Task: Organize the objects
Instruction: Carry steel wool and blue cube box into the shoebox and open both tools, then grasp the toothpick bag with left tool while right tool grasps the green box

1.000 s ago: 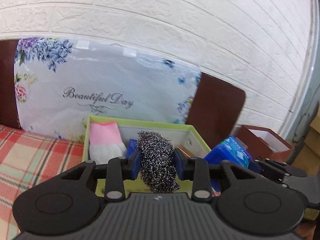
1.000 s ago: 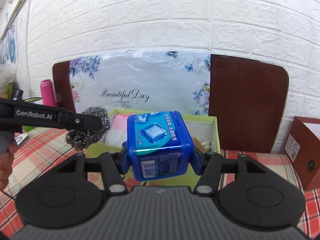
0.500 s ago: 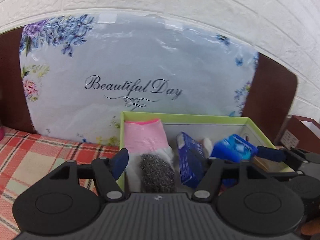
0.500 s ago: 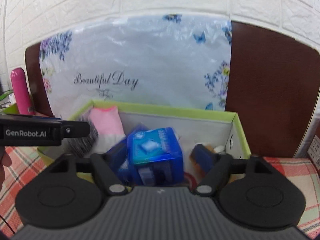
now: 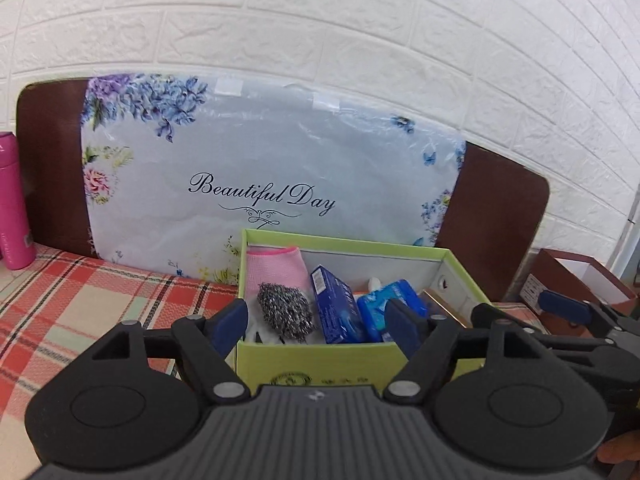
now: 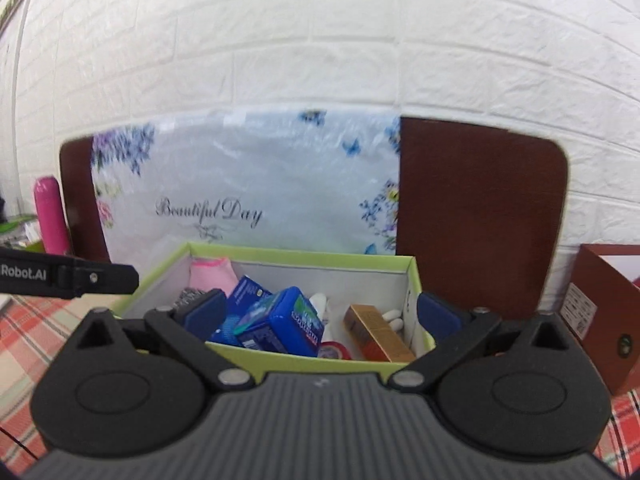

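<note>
A green box (image 5: 304,364) stands on the plaid cloth and also shows in the right wrist view (image 6: 300,258). Inside lie a steel wool scourer (image 5: 285,314), a pink glove (image 5: 276,272), a dark blue carton (image 5: 338,314) and a blue cube pack (image 5: 386,306). In the right wrist view the blue cube pack (image 6: 280,322) lies beside a gold carton (image 6: 376,338). My left gripper (image 5: 318,326) is open and empty just in front of the box. My right gripper (image 6: 318,312) is open and empty above the box's near wall.
A floral "Beautiful Day" board (image 5: 256,188) and a brown panel (image 6: 480,208) lean on the white brick wall behind. A pink bottle (image 5: 12,204) stands at the left. A red-brown box (image 6: 604,312) sits to the right. Plaid cloth (image 5: 80,304) covers the table.
Both grippers opened and dropped their loads into the green box: the scourer from the left, the blue cube pack from the right. Both have since drawn back.
</note>
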`<state>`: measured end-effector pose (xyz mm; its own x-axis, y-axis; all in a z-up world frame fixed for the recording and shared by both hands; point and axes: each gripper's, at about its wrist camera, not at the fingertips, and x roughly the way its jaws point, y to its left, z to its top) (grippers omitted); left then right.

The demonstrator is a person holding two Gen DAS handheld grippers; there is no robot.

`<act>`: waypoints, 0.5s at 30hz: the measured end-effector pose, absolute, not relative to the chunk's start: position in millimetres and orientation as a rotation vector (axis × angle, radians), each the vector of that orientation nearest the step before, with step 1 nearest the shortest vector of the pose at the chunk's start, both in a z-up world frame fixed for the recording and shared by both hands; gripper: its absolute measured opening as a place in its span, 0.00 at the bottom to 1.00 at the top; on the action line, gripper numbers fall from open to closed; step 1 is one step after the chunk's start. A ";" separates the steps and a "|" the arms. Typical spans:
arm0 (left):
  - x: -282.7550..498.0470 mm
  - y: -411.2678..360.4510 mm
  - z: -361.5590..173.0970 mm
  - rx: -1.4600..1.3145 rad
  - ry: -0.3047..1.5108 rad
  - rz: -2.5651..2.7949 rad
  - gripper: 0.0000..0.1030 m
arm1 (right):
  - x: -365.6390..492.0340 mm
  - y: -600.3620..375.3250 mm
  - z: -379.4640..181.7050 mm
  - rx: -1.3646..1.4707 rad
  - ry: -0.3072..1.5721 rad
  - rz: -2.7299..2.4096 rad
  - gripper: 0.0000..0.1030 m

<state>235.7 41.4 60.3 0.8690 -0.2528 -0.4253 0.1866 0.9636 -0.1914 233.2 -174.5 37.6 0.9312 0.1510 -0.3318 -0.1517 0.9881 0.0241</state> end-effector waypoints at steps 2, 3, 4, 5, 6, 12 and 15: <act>217.3 37.9 61.5 -0.129 0.464 -0.237 0.77 | 212.7 -179.7 43.1 0.022 0.342 0.161 1.00; 208.3 35.7 60.3 -0.118 0.464 -0.241 0.77 | 201.9 -181.6 44.2 0.029 0.346 0.164 1.00; 198.7 33.2 57.5 -0.107 0.467 -0.244 0.78 | 191.1 -183.6 44.1 0.034 0.348 0.169 1.00; 190.9 31.0 53.9 -0.098 0.473 -0.244 0.79 | 180.2 -185.3 43.1 0.038 0.348 0.176 1.00; 182.6 28.6 48.9 -0.088 0.482 -0.242 0.79 | 168.6 -187.2 41.1 0.041 0.347 0.180 1.00; 149.5 21.9 18.3 -0.112 0.568 -0.250 0.79 | 118.2 -196.6 18.4 0.070 0.387 0.174 1.00; 142.5 17.2 8.1 -0.093 0.591 -0.262 0.79 | 100.7 -199.1 4.2 0.083 0.421 0.171 1.00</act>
<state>142.5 17.2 8.1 0.7985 -0.2703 -0.5379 0.2175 0.9627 -0.1610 100.7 -199.1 4.2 0.8986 0.1820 -0.3992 -0.1477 0.9823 0.1154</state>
